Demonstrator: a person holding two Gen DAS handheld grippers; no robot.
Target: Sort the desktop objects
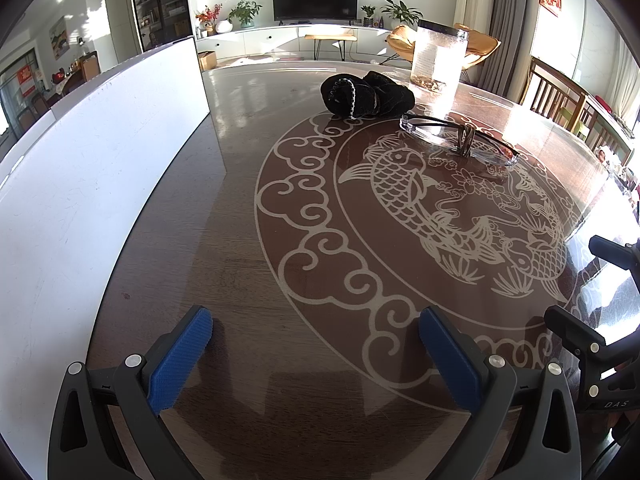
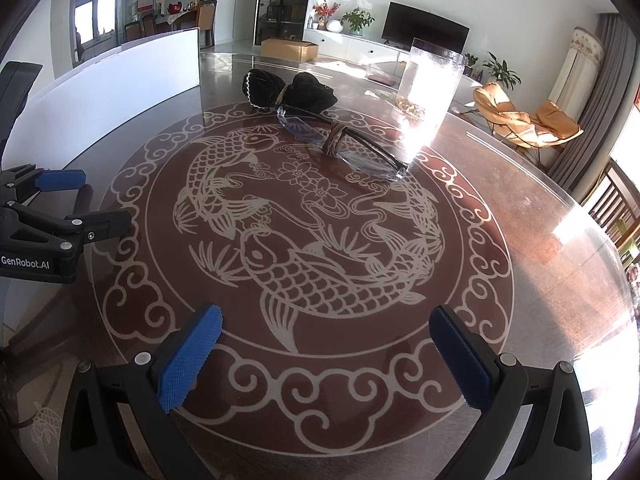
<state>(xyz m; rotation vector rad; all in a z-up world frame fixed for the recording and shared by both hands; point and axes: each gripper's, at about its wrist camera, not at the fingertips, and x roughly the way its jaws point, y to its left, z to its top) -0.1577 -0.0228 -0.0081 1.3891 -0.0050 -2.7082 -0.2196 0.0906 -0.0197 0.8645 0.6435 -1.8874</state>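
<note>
We see our left gripper (image 1: 316,344) and right gripper (image 2: 326,346) both spread wide with nothing between their ribbed blue pads (image 1: 182,360), hovering low over a round table (image 2: 520,248). Its top is glossy, dark reddish-brown, with a pale carp-and-cloud pattern (image 2: 304,256) under a reflective layer.

Near the far middle of the table lie the glasses (image 2: 340,142): clear, angular lenses with thin dark temples folded, and a brownish band wrapped around the bridge. Just behind them sits a black soft pouch (image 2: 288,92), velvety, cinched at its middle with a stitched pale edge at 1 end. Beside the glasses' right end stands a tall clear cylindrical container (image 2: 430,80), lit bright by the sun, with small golden bits at its bottom.

A matte white board (image 1: 80,184) stands on edge along the table's left side. Beyond are a dark TV (image 1: 314,0), potted plants (image 1: 244,14), an orange chair (image 2: 524,120) and grey curtains (image 1: 508,40).
</note>
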